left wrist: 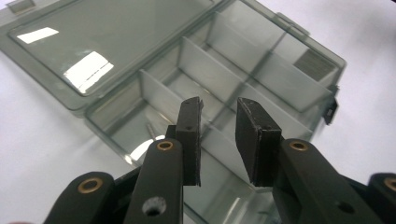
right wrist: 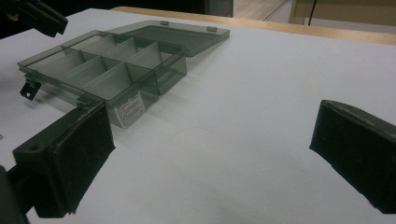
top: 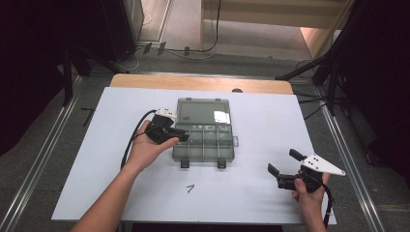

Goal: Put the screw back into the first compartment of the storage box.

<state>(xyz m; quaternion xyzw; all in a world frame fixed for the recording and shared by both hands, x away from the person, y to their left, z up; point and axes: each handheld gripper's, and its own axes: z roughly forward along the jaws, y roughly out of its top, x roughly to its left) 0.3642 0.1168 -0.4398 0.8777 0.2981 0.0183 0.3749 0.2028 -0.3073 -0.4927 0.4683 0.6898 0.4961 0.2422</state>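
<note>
While we read the table from left to right, these lines hold:

Left gripper (top: pixel 178 135): we hold it at the left wall of the compartment box (top: pixel 204 141), its tips over the near-left cells; in the left gripper view the jaws stand slightly apart with nothing between them, pointing down into the tray (left wrist: pixel 261 88).

Key relation: the tray lies directly under and ahead of the left jaws, so we judge this hand the nearer by far; something thin and pale lies in the cell just below them, too unclear to name.

Box: it sits mid-table, lid (top: pixel 201 110) open and flat on the far side, 2 black latches (top: pixel 184 164) on the near edge; the whole opened box runs near to far, while the tray's long side runs left to right.

Small dark item (top: pixel 190 188): it lies on the white table (top: pixel 96 169) near the front edge, apart from the box; we cannot tell what it is.

Right gripper (top: pixel 282 162): we hold it well apart to the right, jaws wide open and empty, aimed toward the box.

Room: bare table on the right and front; the dividers leave tight clearance inside each cell.
</note>
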